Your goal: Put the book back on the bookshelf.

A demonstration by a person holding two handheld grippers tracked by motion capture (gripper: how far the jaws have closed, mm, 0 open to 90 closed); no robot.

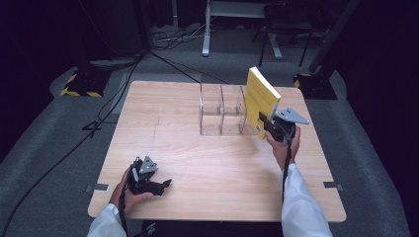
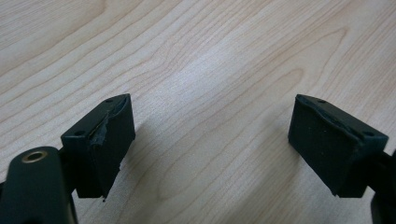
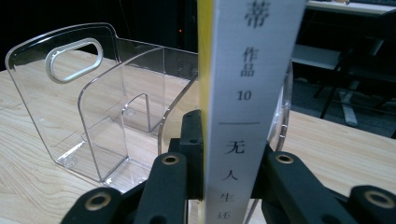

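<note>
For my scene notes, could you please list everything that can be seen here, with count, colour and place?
yellow paperback book with white spine: 1, yellow, upright, held at the rack's right end
clear plastic divided rack: 1, transparent, table's far middle
light wooden table: 1, pale wood, centre
black cables: several, floor at left
right gripper: 1, black, shut on the book
left gripper: 1, black, open, resting at the table's near left
white sleeves: 2, bottom edge
</note>
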